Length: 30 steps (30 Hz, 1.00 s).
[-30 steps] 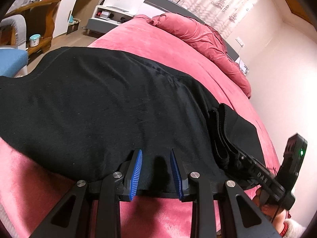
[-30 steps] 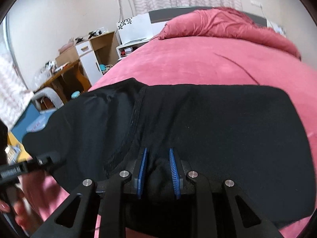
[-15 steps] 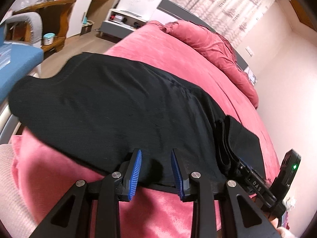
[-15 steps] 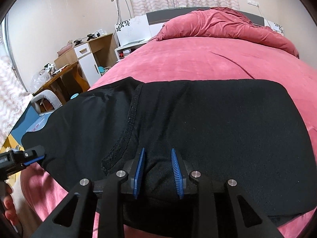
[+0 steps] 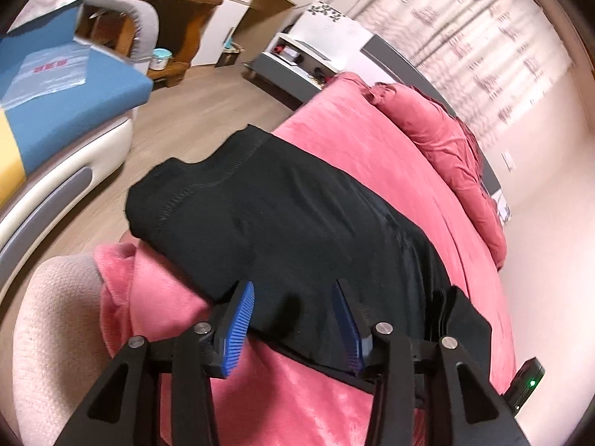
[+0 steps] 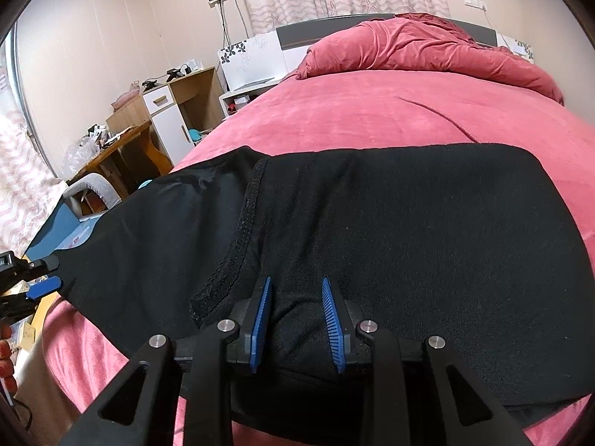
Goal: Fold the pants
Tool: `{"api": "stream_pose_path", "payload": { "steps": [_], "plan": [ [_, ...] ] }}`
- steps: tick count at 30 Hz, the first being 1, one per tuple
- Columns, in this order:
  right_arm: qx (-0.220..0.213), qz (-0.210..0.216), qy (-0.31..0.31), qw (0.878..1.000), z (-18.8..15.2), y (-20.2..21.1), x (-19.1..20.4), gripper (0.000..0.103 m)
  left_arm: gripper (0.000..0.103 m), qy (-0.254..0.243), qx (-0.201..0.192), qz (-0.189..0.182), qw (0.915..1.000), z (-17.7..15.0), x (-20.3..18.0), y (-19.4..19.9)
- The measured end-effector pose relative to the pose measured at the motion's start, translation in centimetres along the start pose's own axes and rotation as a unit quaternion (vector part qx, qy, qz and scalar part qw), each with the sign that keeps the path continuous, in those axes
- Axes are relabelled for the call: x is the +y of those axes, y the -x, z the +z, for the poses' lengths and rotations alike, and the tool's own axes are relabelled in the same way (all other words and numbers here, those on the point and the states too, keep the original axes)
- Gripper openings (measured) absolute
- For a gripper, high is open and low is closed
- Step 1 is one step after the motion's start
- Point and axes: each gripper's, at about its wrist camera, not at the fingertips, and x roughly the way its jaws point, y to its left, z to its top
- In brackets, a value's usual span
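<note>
Black pants (image 6: 390,223) lie spread across the pink bed (image 6: 364,111), one end hanging past the bed's edge toward the wooden floor (image 5: 208,96). My left tongs (image 5: 293,319) stand spread over the pants' near edge, fabric between the 2 blue pads, not pinched. My right tongs (image 6: 295,319) are narrower, a raised bunch of cloth between the pads; whether they clamp it I cannot tell. A crumpled red duvet (image 6: 427,48) sits at the headboard.

The left gripper (image 5: 293,329) swings out past the bed (image 5: 390,171) edge, its fingers (image 5: 238,329) spread wider, as the black pants (image 5: 282,230) bunch toward the right gripper (image 6: 295,319).
</note>
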Motion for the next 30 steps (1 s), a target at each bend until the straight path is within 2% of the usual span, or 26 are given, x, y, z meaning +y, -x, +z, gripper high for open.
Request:
{"api": "stream_pose_path", "payload": {
  "steps": [9, 14, 16, 18, 22, 30],
  "plan": [
    [-0.002, 0.001, 0.002, 1.0, -0.1, 0.1, 0.1, 0.029, 0.045, 0.015, 0.002, 0.015, 0.9998, 0.7, 0.8, 0.7],
    [-0.001, 0.006, -0.005, 1.0, 0.0, 0.0, -0.2, 0.029, 0.045, 0.068, 0.004, 0.034, 0.9971, 2.1, 3.3, 2.0],
    [-0.001, 0.007, -0.007, 1.0, 0.1, -0.1, -0.3, 0.029, 0.046, 0.099, 0.021, 0.039, 0.9941, 2.5, 4.8, 2.1],
    [-0.001, 0.008, -0.009, 1.0, 0.1, -0.1, -0.4, 0.03, 0.048, 0.129, 0.036, 0.035, 0.9904, 2.8, 6.2, 1.9],
    [-0.001, 0.009, -0.009, 1.0, 0.0, -0.1, -0.4, 0.03, 0.054, 0.142, 0.07, 0.019, 0.9872, 3.3, 7.3, 0.4],
    [-0.002, 0.01, -0.009, 1.0, 0.0, -0.1, -0.4, 0.03, 0.057, 0.164, 0.08, 0.008, 0.9831, 4.2, 8.0, -2.1]
  ]
}}
